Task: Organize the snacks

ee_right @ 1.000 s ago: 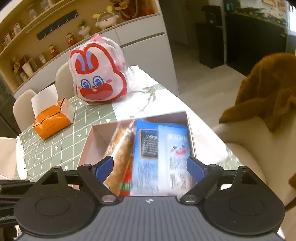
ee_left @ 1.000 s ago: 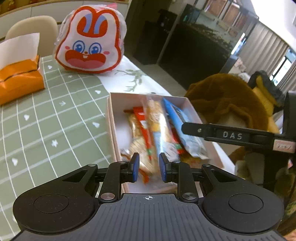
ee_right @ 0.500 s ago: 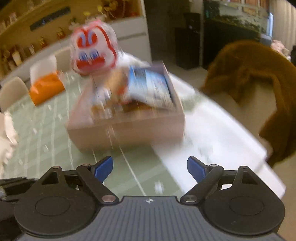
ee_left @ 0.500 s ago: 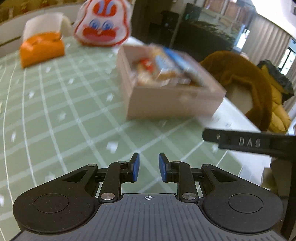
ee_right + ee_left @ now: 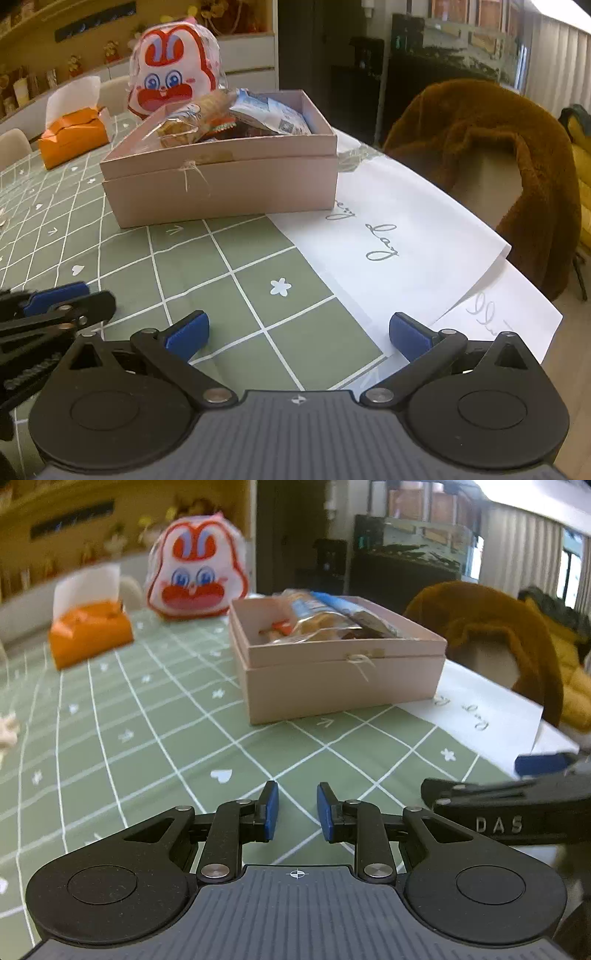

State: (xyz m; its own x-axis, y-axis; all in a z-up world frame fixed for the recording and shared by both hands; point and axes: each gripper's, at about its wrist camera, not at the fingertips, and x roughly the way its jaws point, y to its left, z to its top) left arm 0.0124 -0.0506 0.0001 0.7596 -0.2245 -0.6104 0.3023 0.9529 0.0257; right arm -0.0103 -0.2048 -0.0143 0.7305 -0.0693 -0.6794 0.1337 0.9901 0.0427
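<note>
Snacks (image 5: 236, 118) fill a pink box (image 5: 221, 184) on the green surface (image 5: 229, 258), well ahead of both jaws. Left gripper (image 5: 294, 810): jaws closed to a narrow gap, empty. Right gripper (image 5: 298, 334): jaws opening wide, nothing between them.

A table (image 5: 258, 295) under a green cloth with a white grid carries everything. The pink box (image 5: 221, 184) of snacks sits on the cloth. Behind the box stands a rabbit-faced bag (image 5: 173, 74). Left of the box, farther back, lies an orange tissue pack (image 5: 72, 136). Right of the box, touching its corner, white paper (image 5: 399, 236) with handwriting covers the table edge.
</note>
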